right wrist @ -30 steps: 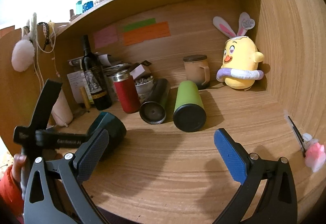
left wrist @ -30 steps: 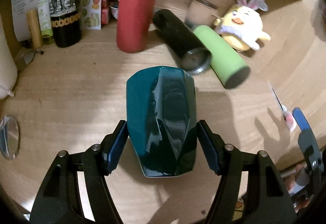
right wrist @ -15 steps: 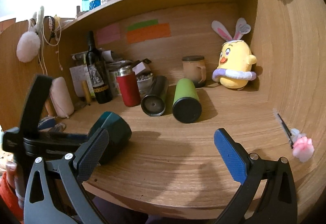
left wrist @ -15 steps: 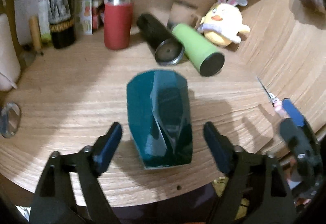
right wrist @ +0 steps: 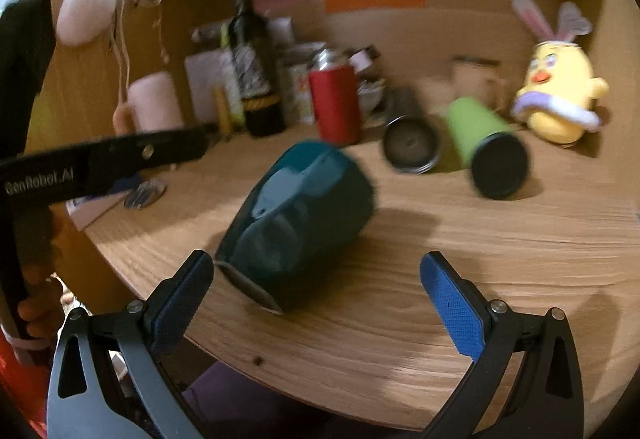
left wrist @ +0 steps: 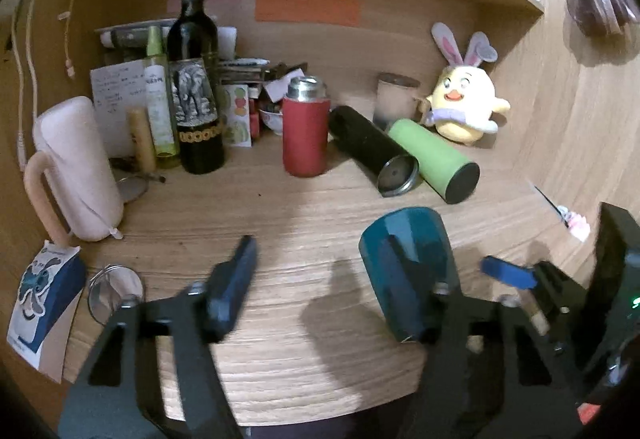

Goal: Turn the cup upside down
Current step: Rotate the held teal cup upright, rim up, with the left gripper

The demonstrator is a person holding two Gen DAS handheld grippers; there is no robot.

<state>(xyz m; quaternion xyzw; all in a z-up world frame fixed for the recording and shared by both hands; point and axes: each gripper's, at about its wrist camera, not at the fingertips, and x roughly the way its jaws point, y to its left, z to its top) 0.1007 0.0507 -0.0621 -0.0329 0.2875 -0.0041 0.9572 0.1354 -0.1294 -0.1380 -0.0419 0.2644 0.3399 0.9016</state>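
The dark teal faceted cup [left wrist: 408, 263] lies on its side near the front edge of the wooden desk [left wrist: 300, 223], its rim toward me. It also shows in the right wrist view [right wrist: 300, 215]. My left gripper [left wrist: 316, 279] is open and empty, pulled back to the left of the cup; its right finger overlaps the cup in view. My right gripper [right wrist: 316, 291] is open and empty, just in front of the cup, its left pad [right wrist: 180, 299] close to the rim.
At the back stand a wine bottle [left wrist: 196, 79], a red flask [left wrist: 304, 131], a lying black flask [left wrist: 372, 151], a lying green flask [left wrist: 436, 159], a beige mug [left wrist: 394, 99] and a yellow plush chick [left wrist: 464, 103]. A pink pitcher [left wrist: 76, 167] stands left. A round mirror [left wrist: 116, 293] lies front left.
My left gripper has let go of the cup, opened wide and drawn back to the left. My right gripper has swung left toward the cup, which stays lying on its side.
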